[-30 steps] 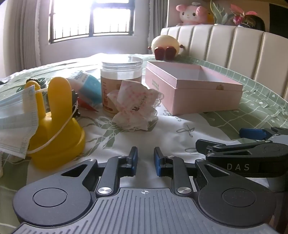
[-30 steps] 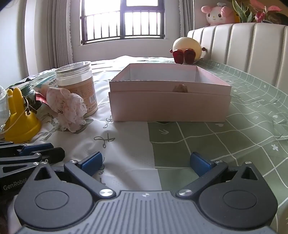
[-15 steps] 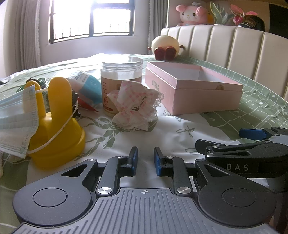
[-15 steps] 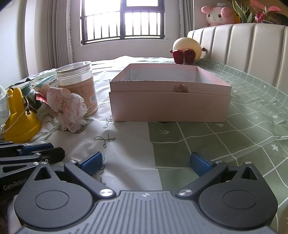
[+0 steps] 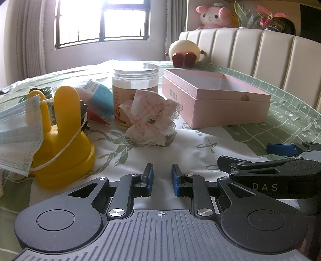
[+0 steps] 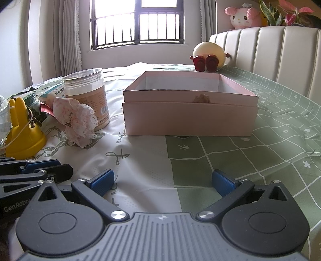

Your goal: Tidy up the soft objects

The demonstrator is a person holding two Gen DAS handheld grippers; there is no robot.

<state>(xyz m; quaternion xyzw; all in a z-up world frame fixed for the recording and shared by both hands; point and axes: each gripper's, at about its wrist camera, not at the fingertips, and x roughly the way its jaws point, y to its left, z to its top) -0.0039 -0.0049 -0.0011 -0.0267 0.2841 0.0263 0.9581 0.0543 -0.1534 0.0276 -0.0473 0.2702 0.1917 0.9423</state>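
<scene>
A crumpled pink-and-white lace cloth (image 5: 150,118) marked "Lucky" lies on the tablecloth in front of a jar (image 5: 134,88). A blue face mask (image 5: 18,128) hangs by its ear loop on a yellow rabbit-shaped stand (image 5: 62,140). An open pink box (image 5: 216,100) stands to the right, with a small brown item (image 6: 201,98) at its near wall. My left gripper (image 5: 162,174) rests low over the cloth-covered table, its jaws a narrow gap apart with nothing between them. My right gripper (image 6: 163,178) stands wide open and empty, facing the pink box (image 6: 188,120).
A blue-and-white packet (image 5: 98,94) lies behind the yellow stand. A cream plush toy with red feet (image 5: 184,52) sits at the table's far edge by a padded sofa back (image 5: 260,50). A pink plush (image 5: 212,15) and plants sit on top of the sofa back.
</scene>
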